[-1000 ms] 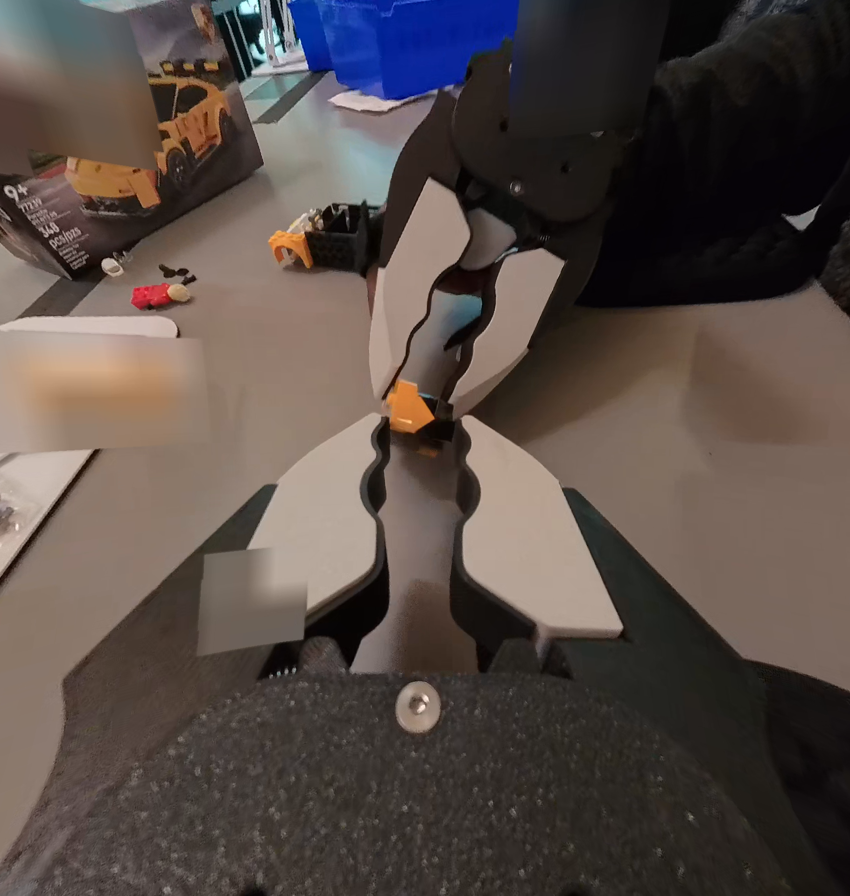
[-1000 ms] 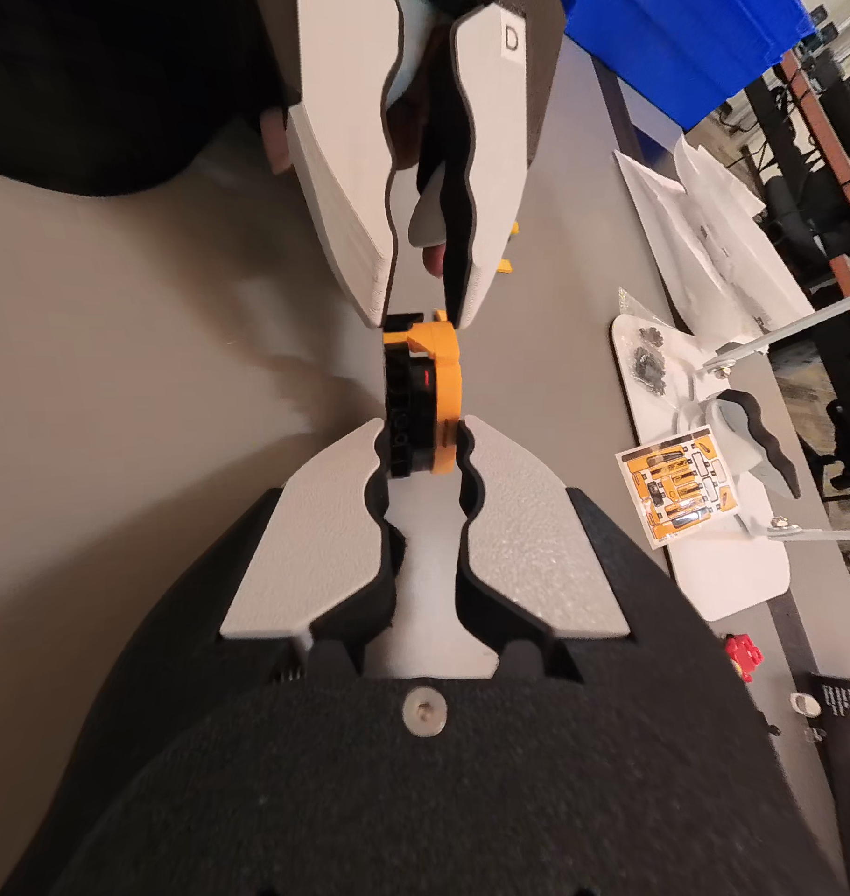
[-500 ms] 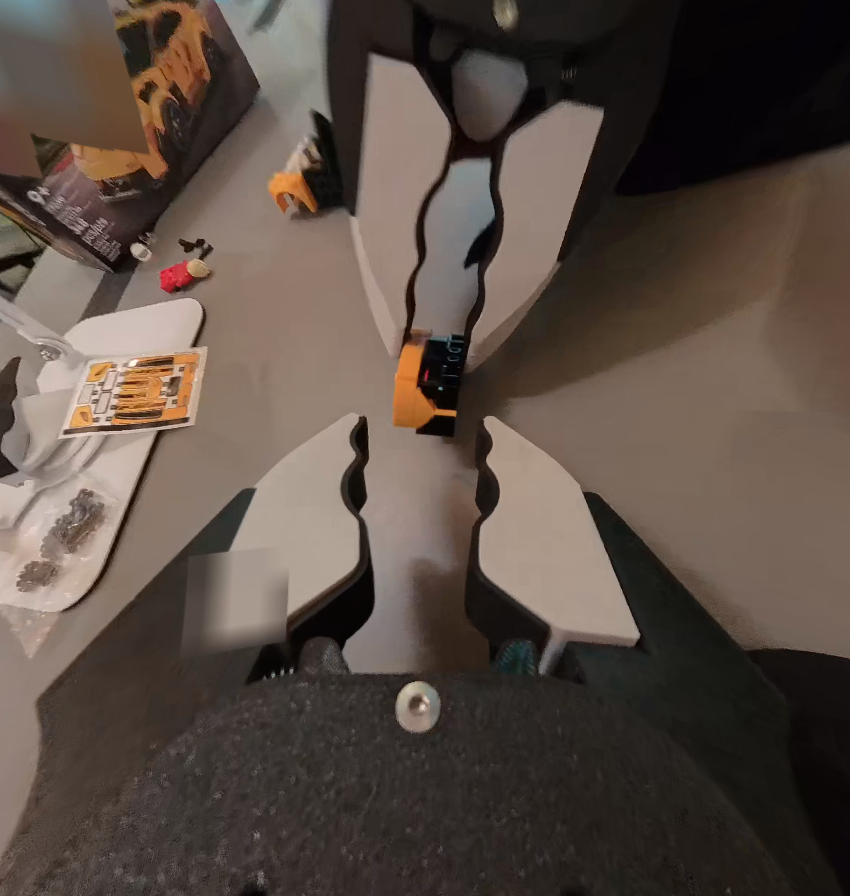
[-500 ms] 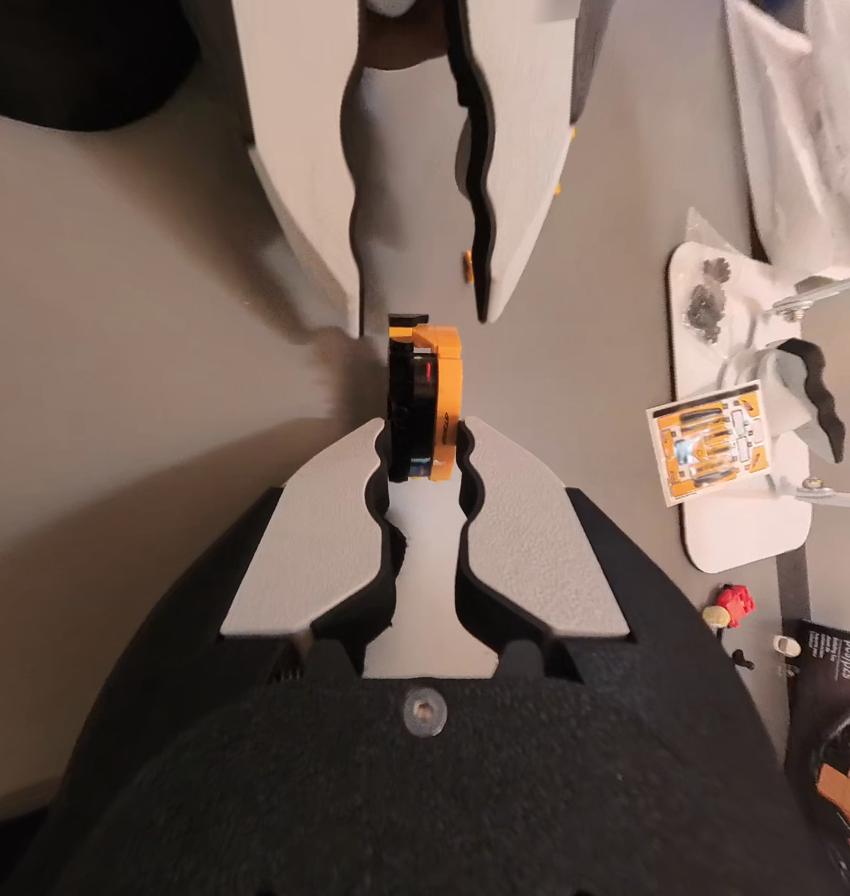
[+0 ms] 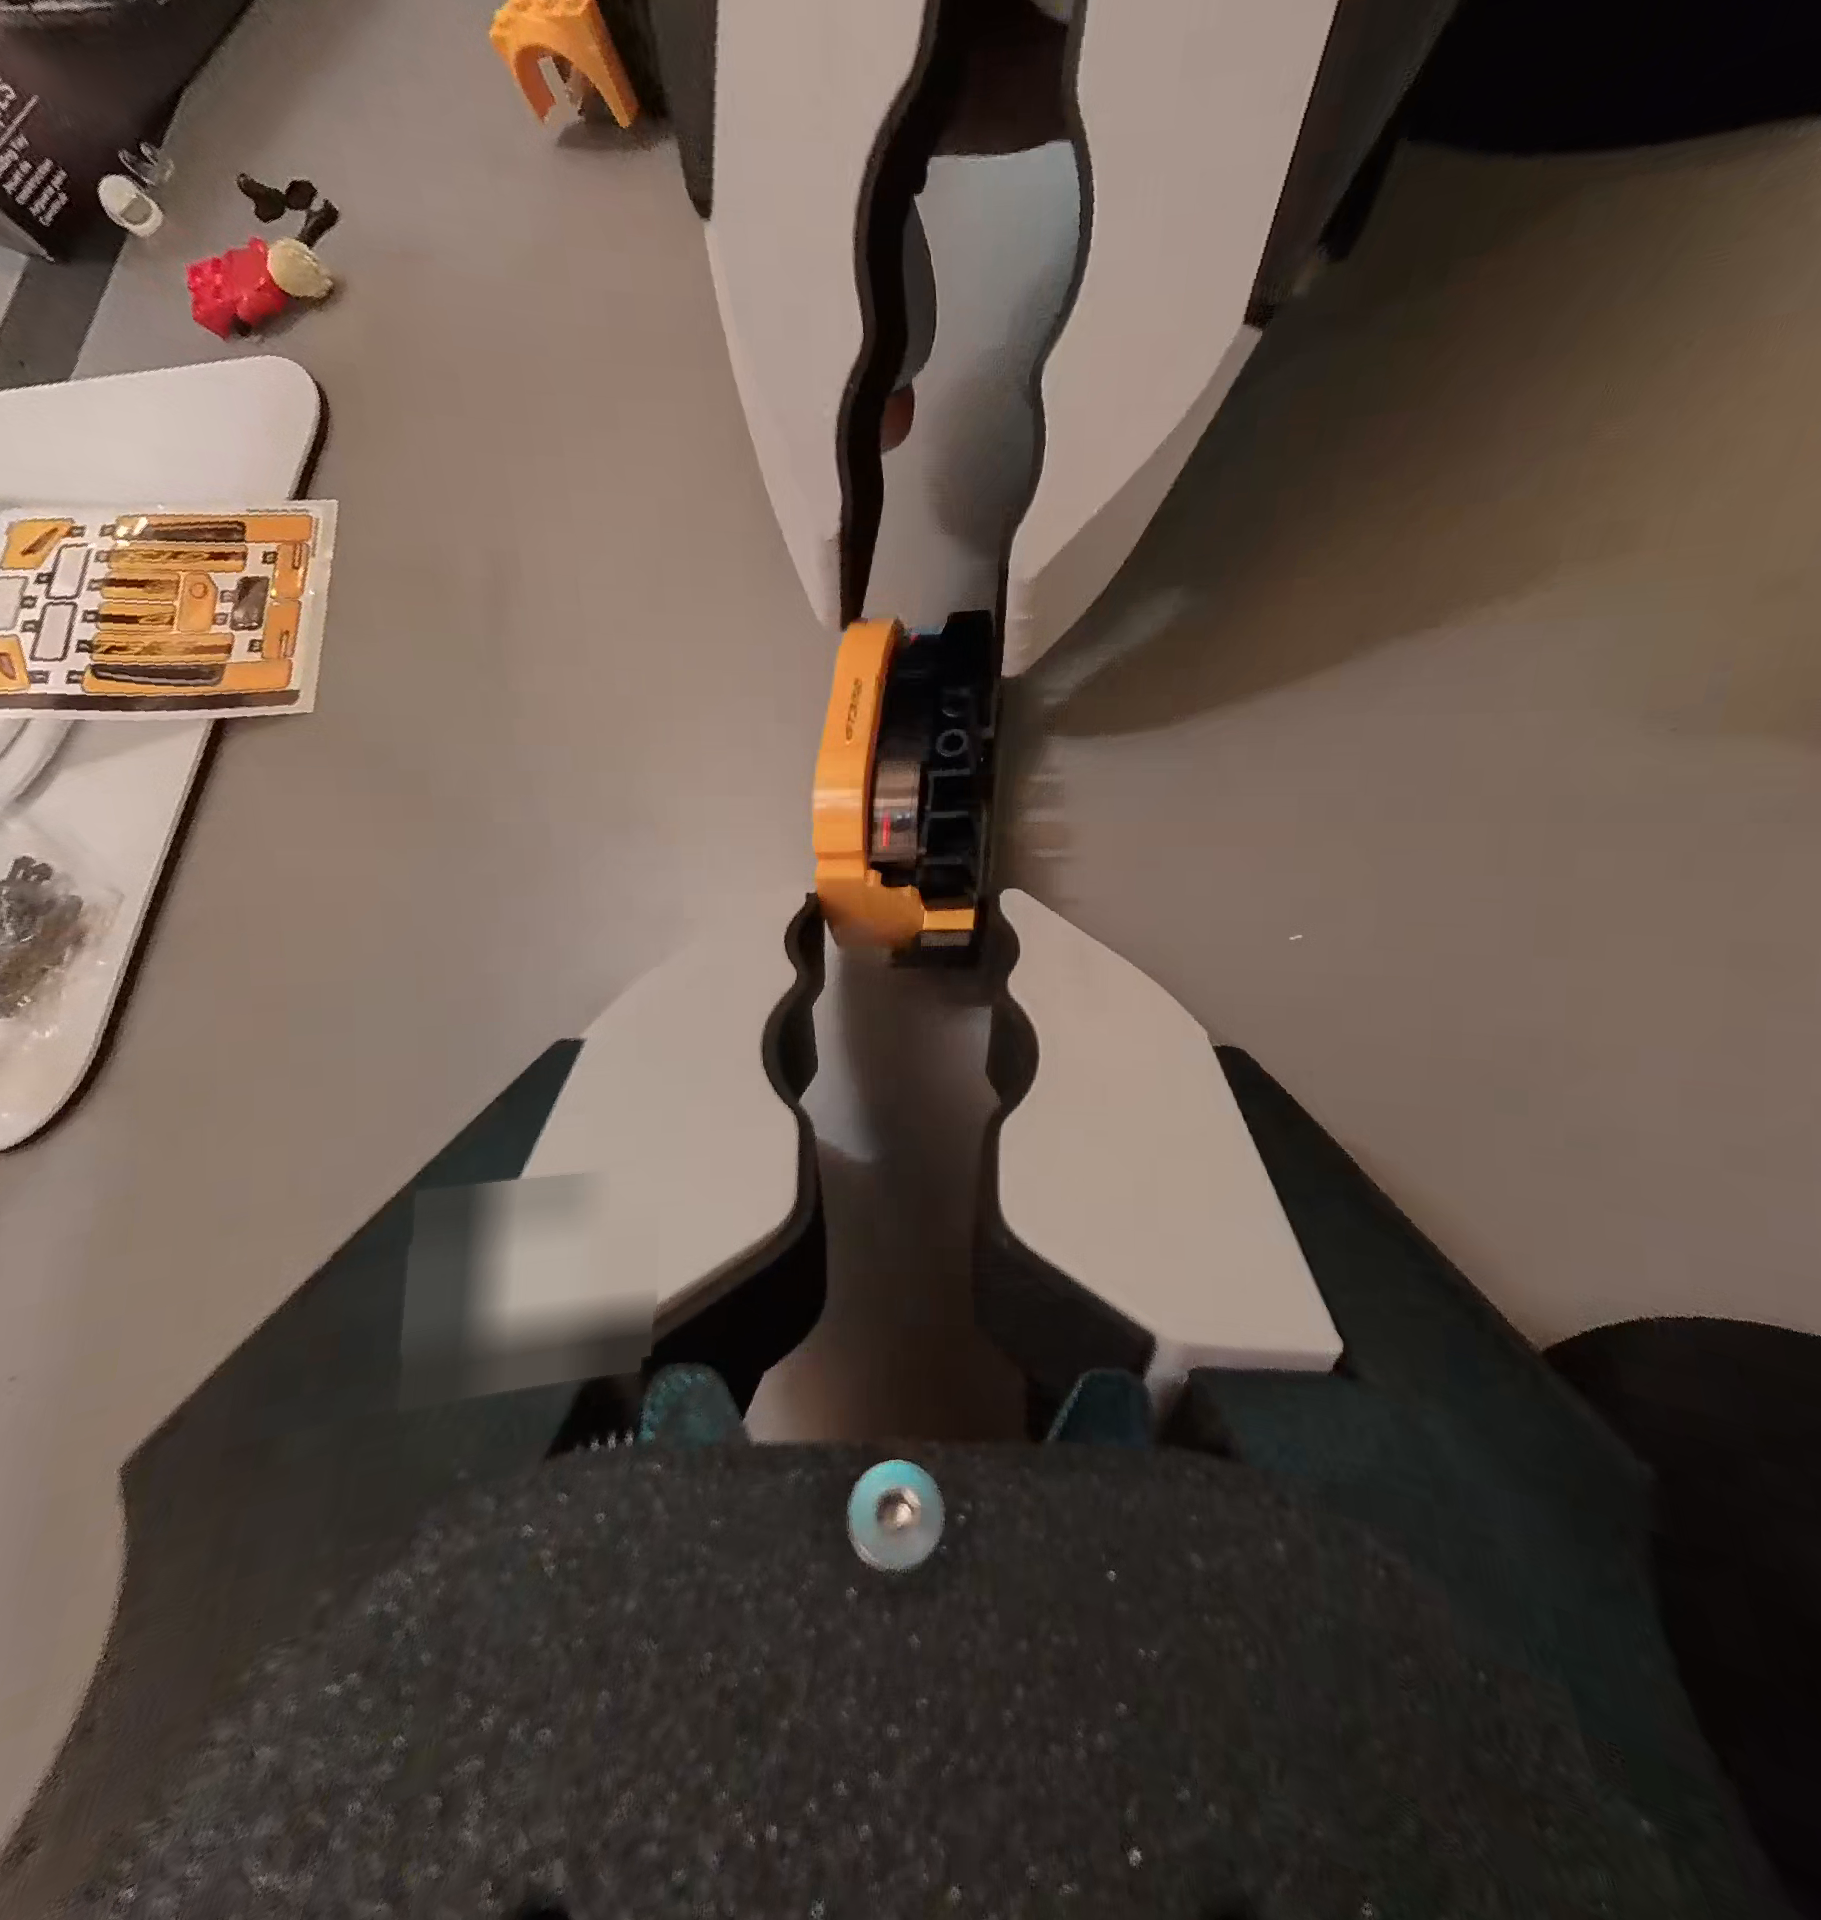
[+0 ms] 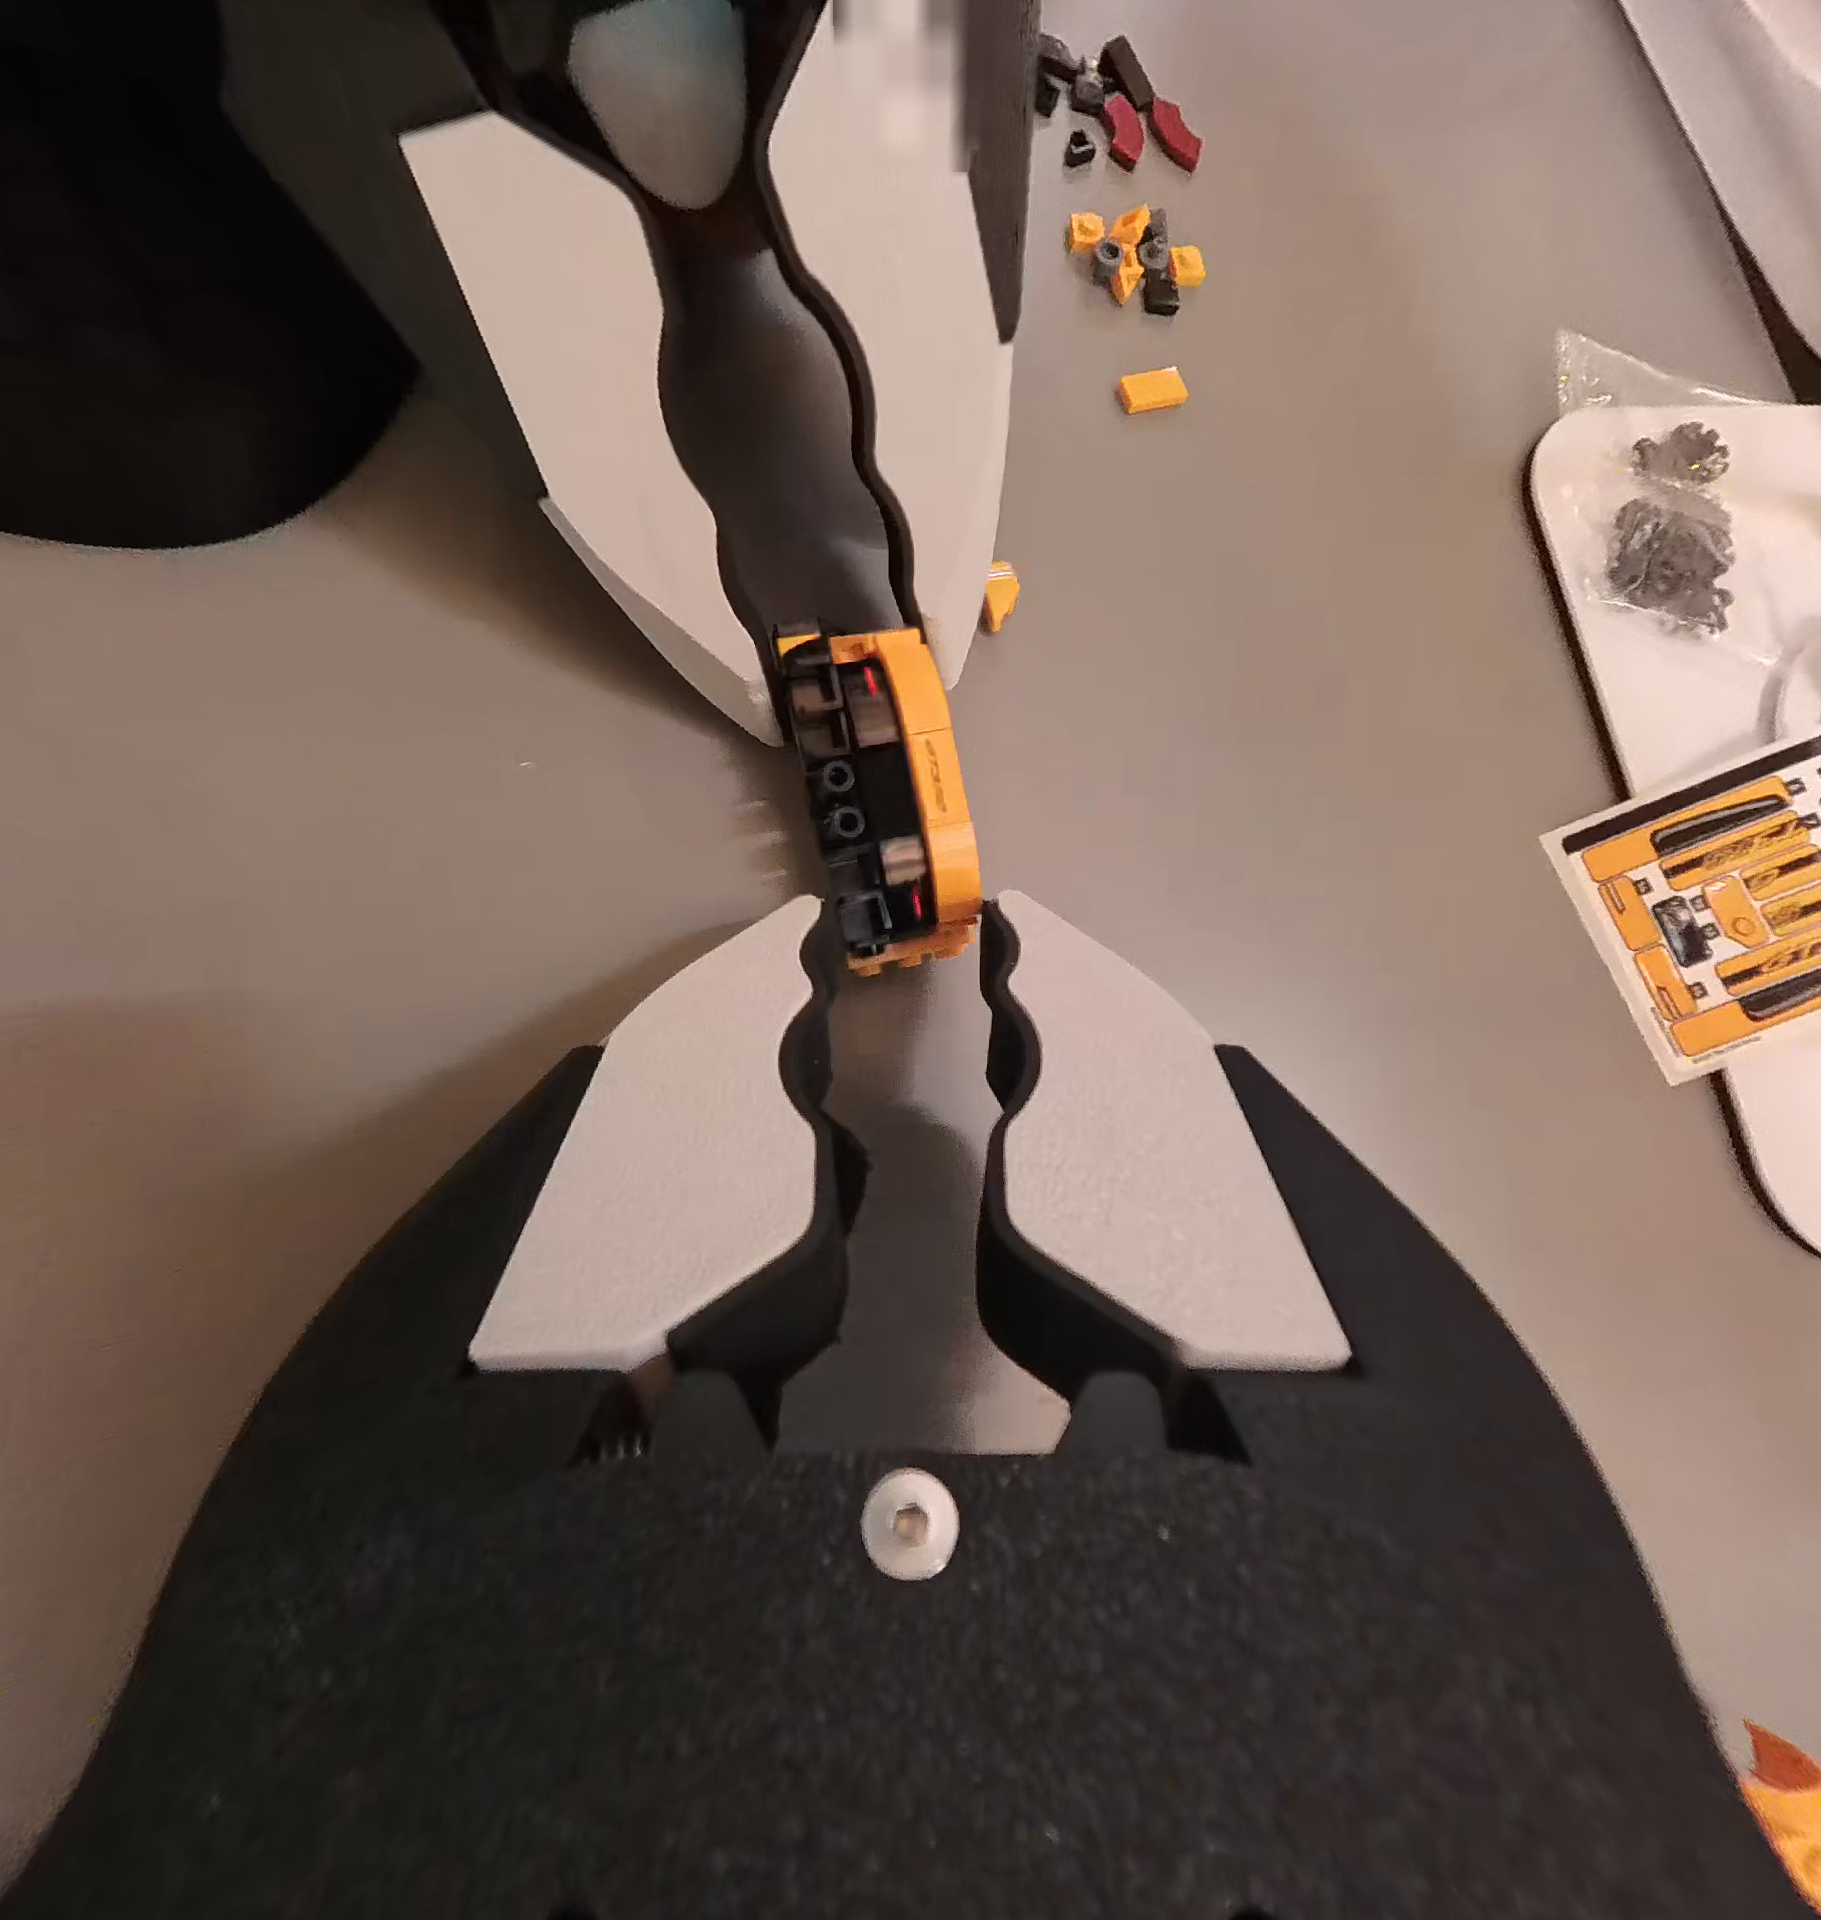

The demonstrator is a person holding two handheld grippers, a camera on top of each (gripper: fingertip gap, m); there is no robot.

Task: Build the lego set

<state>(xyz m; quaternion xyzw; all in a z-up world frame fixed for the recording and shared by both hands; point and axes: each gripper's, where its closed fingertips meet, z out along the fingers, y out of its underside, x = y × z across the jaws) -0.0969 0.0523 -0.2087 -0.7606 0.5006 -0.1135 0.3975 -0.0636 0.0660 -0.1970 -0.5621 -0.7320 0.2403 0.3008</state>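
Note:
A small orange and black Lego assembly (image 5: 901, 769) hangs between my two grippers, which face each other over the grey table (image 5: 1457, 935). My right gripper (image 6: 904, 914) is shut on the assembly's near end (image 6: 885, 800). It shows at the top of the left wrist view (image 5: 927, 613). My left gripper (image 5: 906, 920) is narrowly open, with one jaw on each side of the assembly's other end. It also shows at the top of the right wrist view (image 6: 854, 696). Whether its pads touch the assembly is unclear.
A white tray (image 5: 158, 416) at the left holds a sticker sheet (image 5: 147, 613) and a bag of dark parts (image 5: 23, 945). A red piece (image 5: 246, 281), an orange arch (image 5: 563, 62) and the set's box (image 5: 33, 104) lie beyond. Loose orange and dark pieces (image 6: 1134, 249) and an orange tile (image 6: 1152, 392) lie on the table. From the left gripper's tips to the orange tile (image 6: 1152, 392) is close to 10 cm.
My left gripper let go of the assembly and drew back, then came in again with its jaws narrower around the end. My right gripper kept its hold, and the assembly tilted slightly.

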